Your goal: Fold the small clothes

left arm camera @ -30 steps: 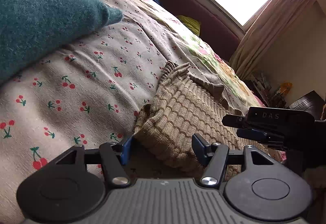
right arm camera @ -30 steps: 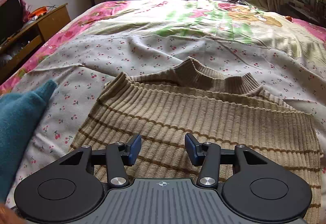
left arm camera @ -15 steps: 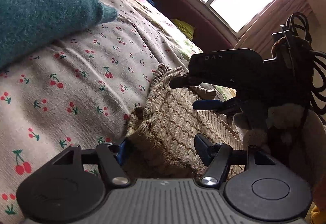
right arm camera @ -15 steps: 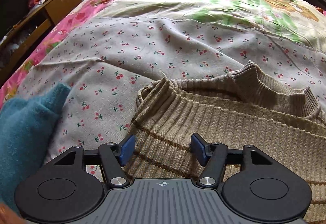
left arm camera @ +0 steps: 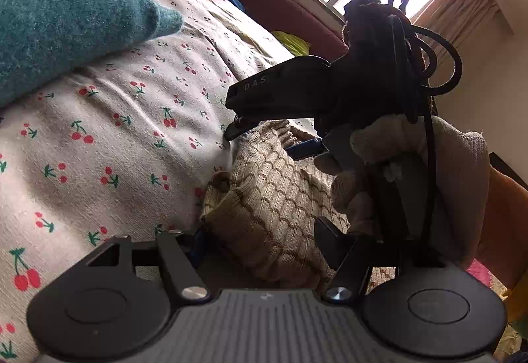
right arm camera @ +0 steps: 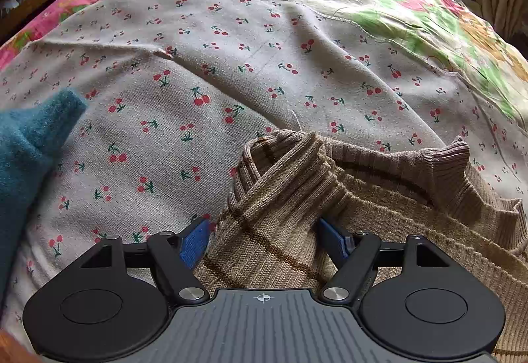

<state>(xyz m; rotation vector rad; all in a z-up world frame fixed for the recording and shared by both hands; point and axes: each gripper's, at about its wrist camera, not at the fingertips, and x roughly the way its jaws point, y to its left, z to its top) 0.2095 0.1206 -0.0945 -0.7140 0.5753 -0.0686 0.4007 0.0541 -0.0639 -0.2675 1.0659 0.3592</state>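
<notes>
1. Since a second ago the right gripper (right arm camera: pixel 264 239) has swung in over the near left corner of the beige ribbed sweater (right arm camera: pixel 379 204) and tipped down at it. Its jaws have just been opening and now stand wide, with a bunched fold of knit between the blue pads (right arm camera: pixel 194 242), which don't look to be pressing on it.
2. Left gripper (left arm camera: pixel 260 242) has hardly budged. Its jaws are spread either side of the sweater's hem corner; can't tell if the pads touch the fabric, and one pad is mostly hidden behind the knit.
3. Sweater lies on the cherry-print bedsheet (right arm camera: pixel 231 72). In the right wrist view the collar points away toward the headboard end, so the long axis runs from the grippers toward the far end of the bed.
4. Count: one beige sweater, one teal woolly garment (right arm camera: pixel 29 151) off to the left and well apart from it, two grippers.
5. From the left wrist view the right gripper (left arm camera: pixel 274 142) sits held in a gloved hand (left arm camera: pixel 373 171).
</notes>
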